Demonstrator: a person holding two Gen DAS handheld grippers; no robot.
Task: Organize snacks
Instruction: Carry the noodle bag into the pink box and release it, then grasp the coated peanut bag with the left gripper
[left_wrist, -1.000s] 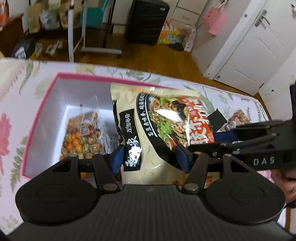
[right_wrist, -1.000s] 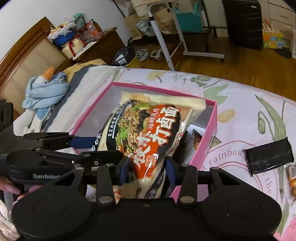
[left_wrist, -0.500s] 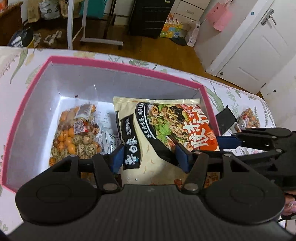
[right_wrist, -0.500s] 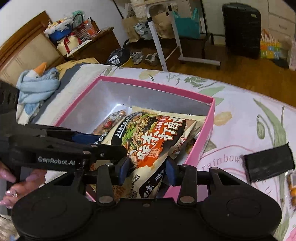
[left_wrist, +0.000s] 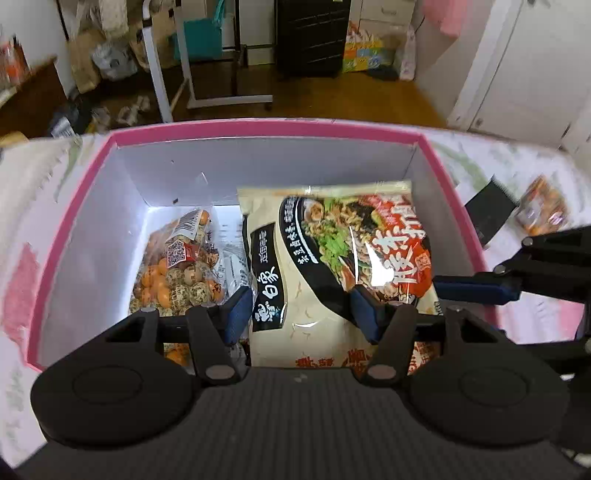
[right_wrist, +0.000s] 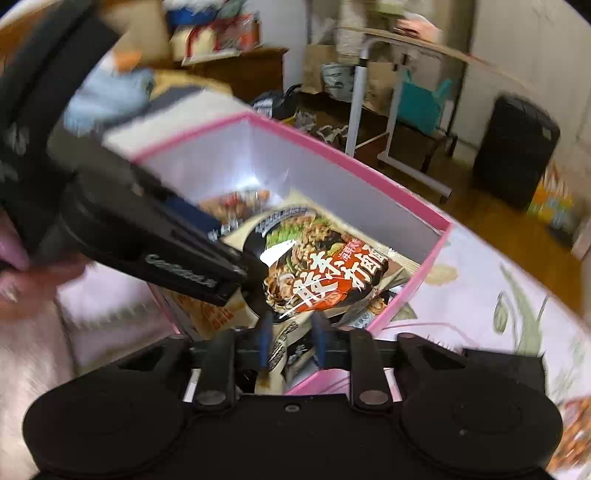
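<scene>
Since a second ago the noodle packet has sunk from above the rim into the pink box, right of the bag of mixed nuts. Left gripper clamps the packet's near edge across a medium gap. Right gripper has just been closing, narrow, pinching the packet's corner. Judgement: lay it flat against the box's right wall, release both ends together, lift clear of the rim.
</scene>
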